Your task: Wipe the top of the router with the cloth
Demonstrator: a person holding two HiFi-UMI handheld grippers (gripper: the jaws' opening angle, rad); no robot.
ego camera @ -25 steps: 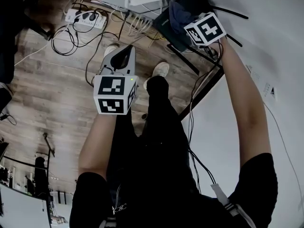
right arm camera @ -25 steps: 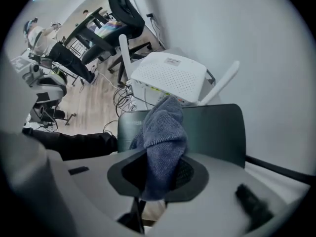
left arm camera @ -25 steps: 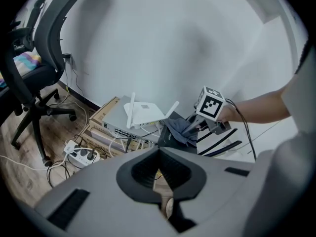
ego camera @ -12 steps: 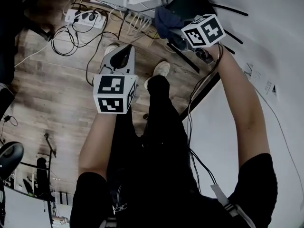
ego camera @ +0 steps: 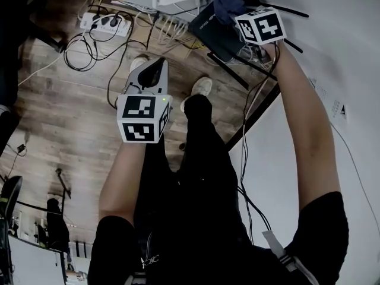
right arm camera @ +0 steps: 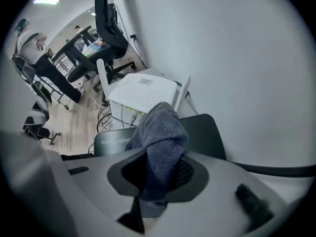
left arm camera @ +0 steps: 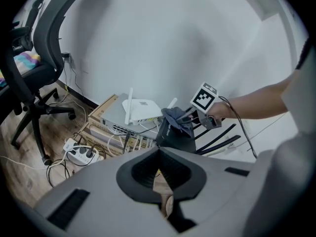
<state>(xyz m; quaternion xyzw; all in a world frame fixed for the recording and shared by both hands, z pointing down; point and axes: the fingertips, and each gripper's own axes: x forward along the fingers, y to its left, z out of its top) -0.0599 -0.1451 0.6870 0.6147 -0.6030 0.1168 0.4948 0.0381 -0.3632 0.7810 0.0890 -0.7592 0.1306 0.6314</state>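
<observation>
A black router [ego camera: 206,29] with long antennas lies on the floor by the white wall; it also shows in the left gripper view [left arm camera: 174,133]. A dark blue-grey cloth [ego camera: 224,3] rests on the router's top face [right arm camera: 210,130]. My right gripper [ego camera: 233,15] is shut on that cloth [right arm camera: 160,132], which bulges out from between its jaws. From the left gripper view, the right gripper [left arm camera: 190,114] presses the cloth [left arm camera: 176,117] down onto the router. My left gripper [ego camera: 155,70] hangs above the wooden floor, away from the router, with its jaws together and nothing in them.
A white router [right arm camera: 143,93] sits on a grey switch and cardboard boxes [left arm camera: 106,115] just beyond the black one. A power strip [ego camera: 107,22] with tangled cables lies on the floor. An office chair [left arm camera: 34,73] stands at the left. The person's legs and shoes [ego camera: 200,88] are below.
The right gripper has swept the cloth across the router's top, first toward the left, then back to the right and farther away. The left gripper has stayed still.
</observation>
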